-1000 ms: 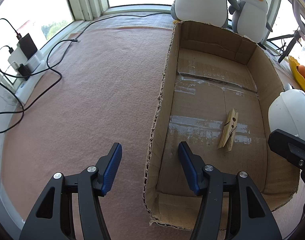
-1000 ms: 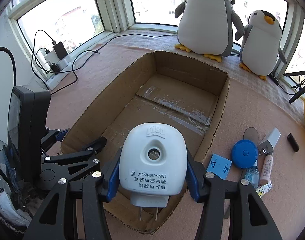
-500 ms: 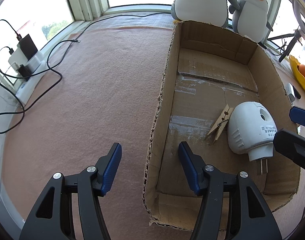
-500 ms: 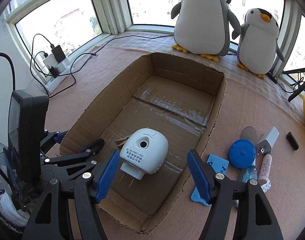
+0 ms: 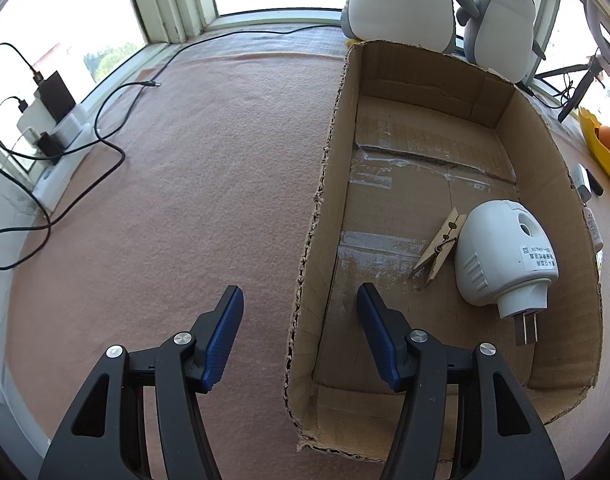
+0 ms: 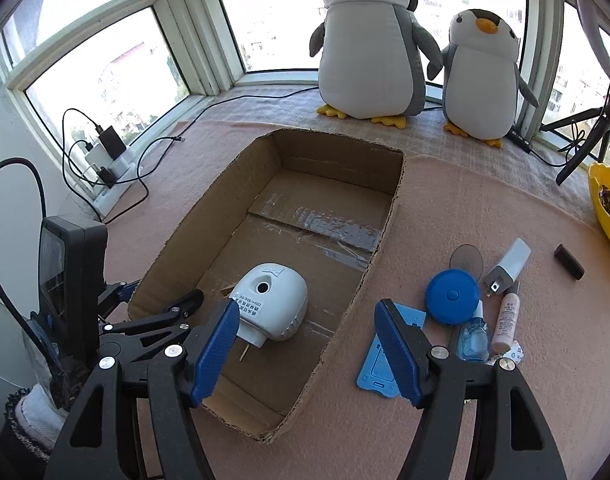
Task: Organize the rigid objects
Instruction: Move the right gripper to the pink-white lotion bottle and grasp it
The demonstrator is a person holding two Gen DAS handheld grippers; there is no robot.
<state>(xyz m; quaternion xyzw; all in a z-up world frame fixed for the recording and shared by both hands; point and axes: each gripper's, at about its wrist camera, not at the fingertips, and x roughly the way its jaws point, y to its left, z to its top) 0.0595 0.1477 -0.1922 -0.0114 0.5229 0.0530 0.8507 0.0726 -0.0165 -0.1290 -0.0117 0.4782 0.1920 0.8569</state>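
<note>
Cardboard box (image 6: 389, 216) wall is sitting between the empty, spread-jawed right gripper (image 6: 307, 346) and blue disc (image 6: 452, 297); left gripper (image 5: 301, 336), also empty-handed, is straddling the opposite wall, risking a snag

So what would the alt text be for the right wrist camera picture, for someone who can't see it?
A white plug-in device lies on its side in an open cardboard box on a pink cloth, seen between the open blue-padded right gripper. Right of the box lie a blue round case, a small bottle and a tube; two plush penguins stand by the window.
</note>
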